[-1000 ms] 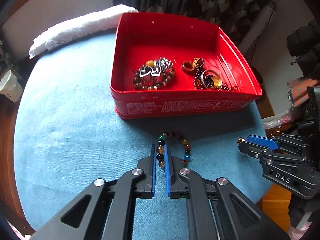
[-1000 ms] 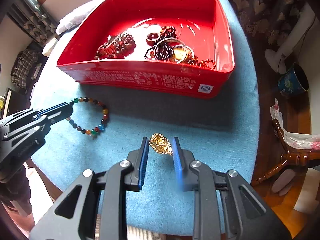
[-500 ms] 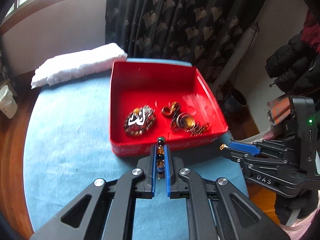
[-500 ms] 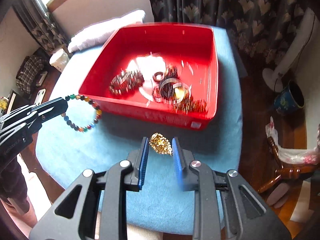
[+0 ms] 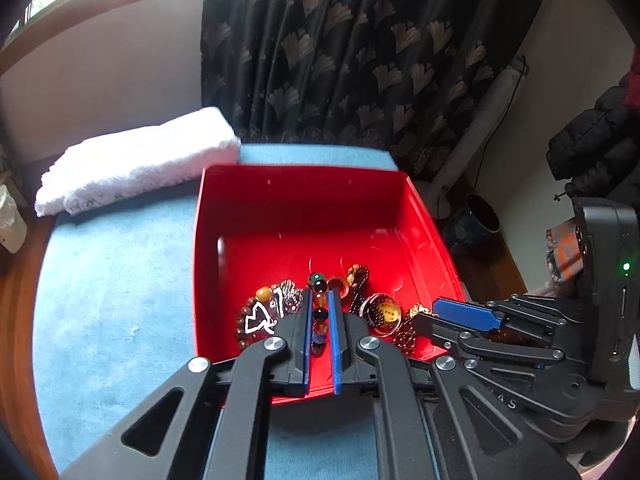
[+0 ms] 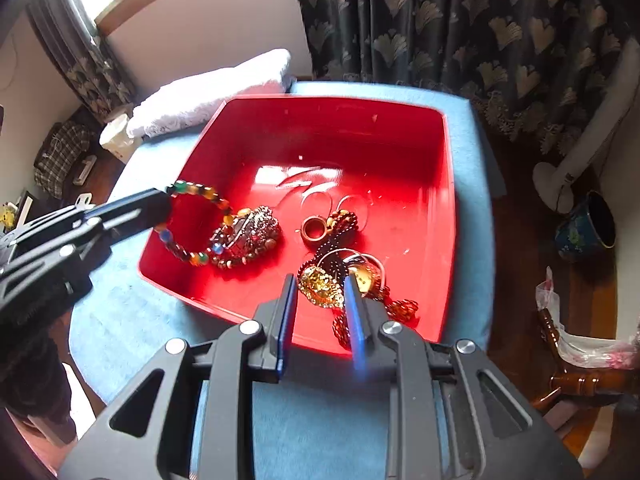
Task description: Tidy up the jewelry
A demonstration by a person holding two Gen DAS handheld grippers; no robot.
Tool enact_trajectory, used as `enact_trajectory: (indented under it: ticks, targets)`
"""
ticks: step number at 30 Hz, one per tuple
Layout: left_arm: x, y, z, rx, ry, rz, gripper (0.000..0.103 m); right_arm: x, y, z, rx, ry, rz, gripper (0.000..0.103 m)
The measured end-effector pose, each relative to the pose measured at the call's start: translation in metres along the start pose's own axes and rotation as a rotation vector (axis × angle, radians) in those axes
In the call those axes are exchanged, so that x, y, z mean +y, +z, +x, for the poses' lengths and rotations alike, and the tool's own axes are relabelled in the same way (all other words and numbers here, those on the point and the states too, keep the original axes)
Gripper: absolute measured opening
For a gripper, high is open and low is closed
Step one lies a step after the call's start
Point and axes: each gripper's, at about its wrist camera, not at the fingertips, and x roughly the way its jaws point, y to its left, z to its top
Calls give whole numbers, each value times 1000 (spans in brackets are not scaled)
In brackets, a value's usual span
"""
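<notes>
The left claw pinches a bead bracelet, dangling it over the red tin at the desk's far edge, seemingly ready to drop it among jewelry already collected. The right claw, jaws apart around a gold brooch, hovers above the tin's near wall.

My right gripper grips a gold brooch over the red tin; my left gripper holds the beaded bracelet above its near-left corner.
</notes>
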Motion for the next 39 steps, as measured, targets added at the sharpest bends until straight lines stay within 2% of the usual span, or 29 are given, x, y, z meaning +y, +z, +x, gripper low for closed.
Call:
enact_trajectory:
  ticks: [3, 5, 7, 8, 10, 13, 14, 17, 19, 20, 21, 22, 24, 26, 28, 33, 39]
  targets:
    - [3, -4, 19, 46, 7, -1, 8, -2, 3, 13, 15, -9, 6, 26]
    - [4, -7, 28, 67, 20, 6, 8, -5, 3, 16, 14, -8, 16, 34]
    - [7, -9, 32, 79, 22, -6, 9, -6, 1, 15, 6, -20, 23, 35]
    - [8, -10, 32, 77, 26, -10, 11, -7, 1, 14, 4, -22, 27, 35]
    - [9, -10, 30, 72, 37, -14, 22, -11, 0, 10, -8, -30, 36, 35]
    - [10, -11, 26, 64, 39, -14, 24, -16, -2, 4, -25, -45, 52, 36]
    - [10, -12, 24, 62, 44, -12, 25, -17, -4, 1, -33, -40, 59, 40]
    - [9, -13, 18, 44, 71, 0, 38, -20, -8, -8, -56, -54, 65, 50]
    - [8, -15, 12, 33, 90, 7, 51, -23, -11, -12, -64, -57, 70, 60]
    - [8, -17, 9, 28, 96, 7, 55, -23, -13, -15, -69, -64, 73, 68]
    - [8, -18, 6, 22, 102, 8, 61, -24, -13, -17, -72, -70, 73, 70]
    - [7, -19, 4, 17, 108, 11, 64, -24, -15, -19, -73, -81, 72, 70]
    - [6, -23, 0, 12, 131, 22, 71, -25, -18, -21, -68, -87, 73, 82]
    - [5, -27, -5, 7, 145, 32, 74, -24, -21, -24, -69, -95, 68, 87]
    - [6, -32, -9, 4, 152, 32, 82, -22, -25, -26, -67, -98, 66, 89]
    - [11, -40, -20, -1, 166, 10, 90, -21, -33, -30, -44, -100, 82, 95]
    - [15, -47, -29, 6, 167, 0, 92, -17, -43, -34, -40, -101, 76, 96]
